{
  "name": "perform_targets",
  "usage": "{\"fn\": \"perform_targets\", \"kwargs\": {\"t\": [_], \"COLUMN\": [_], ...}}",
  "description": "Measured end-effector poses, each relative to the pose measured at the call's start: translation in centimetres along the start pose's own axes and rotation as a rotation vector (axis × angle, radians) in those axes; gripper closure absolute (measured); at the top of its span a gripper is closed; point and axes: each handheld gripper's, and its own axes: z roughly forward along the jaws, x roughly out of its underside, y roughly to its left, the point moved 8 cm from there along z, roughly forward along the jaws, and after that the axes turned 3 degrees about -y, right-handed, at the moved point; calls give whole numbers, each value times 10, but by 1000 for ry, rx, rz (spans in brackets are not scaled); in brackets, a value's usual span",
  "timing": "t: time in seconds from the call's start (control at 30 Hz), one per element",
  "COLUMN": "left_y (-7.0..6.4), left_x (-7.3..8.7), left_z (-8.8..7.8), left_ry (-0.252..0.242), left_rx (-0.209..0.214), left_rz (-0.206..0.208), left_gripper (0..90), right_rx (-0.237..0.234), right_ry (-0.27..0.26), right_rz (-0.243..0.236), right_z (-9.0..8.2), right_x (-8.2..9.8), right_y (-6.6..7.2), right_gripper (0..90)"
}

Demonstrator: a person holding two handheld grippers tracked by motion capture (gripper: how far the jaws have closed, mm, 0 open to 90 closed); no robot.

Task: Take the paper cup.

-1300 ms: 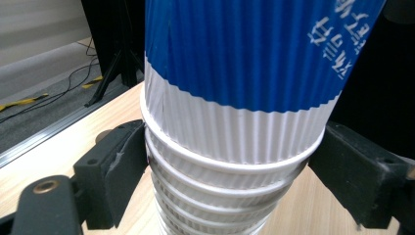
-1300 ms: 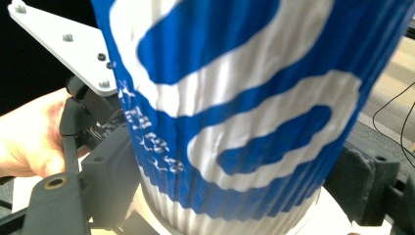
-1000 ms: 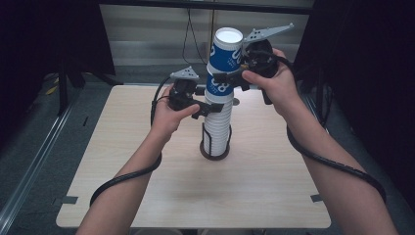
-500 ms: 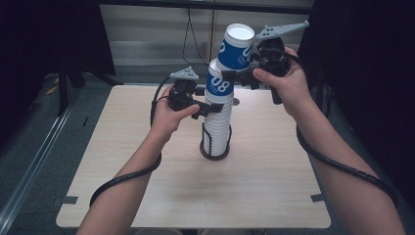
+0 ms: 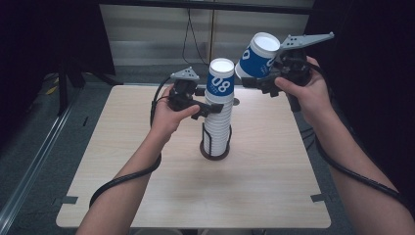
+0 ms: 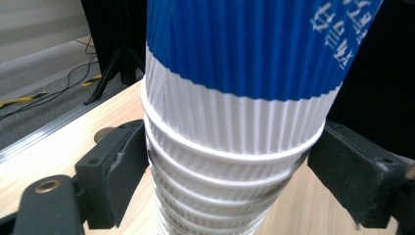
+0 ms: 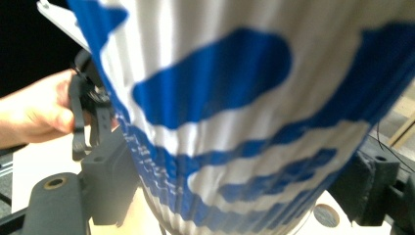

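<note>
- Cup [image 5: 257,59] is off the stack [image 5: 219,117], tilted in the air up and to its right, clamped in right gripper [image 5: 266,78].
- Left gripper [image 5: 209,108] jaws have just been closing, clamped around the stack's upper rims, steadying it.
- Stack stands in its holder [image 5: 214,152] mid-table [image 5: 122,161].
- Left to do: set the cup down; many cups remain.

Blue-and-white ribbed cups [image 5: 219,110], black holder [image 5: 214,150]
</note>
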Motion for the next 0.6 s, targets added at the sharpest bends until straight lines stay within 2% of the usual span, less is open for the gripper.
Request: {"fn": "perform_targets", "kwargs": {"t": [0.33,0.5,0.6], "left_y": [-1,-1,-2], "left_x": [1,2,4], "left_z": [-2,-7,-11], "left_ry": [2,6,21], "left_rx": [-6,-13,-21], "left_rz": [3,0,17], "left_gripper": [168,158,158], "right_rx": [30,30,27], "right_ry": [2,17,26], "right_rz": [18,24,28], "right_z": [-18,-18,-17], "right_x": [25,43,54], "right_y": [-12,-13,-12], "right_gripper": [164,164,164]}}
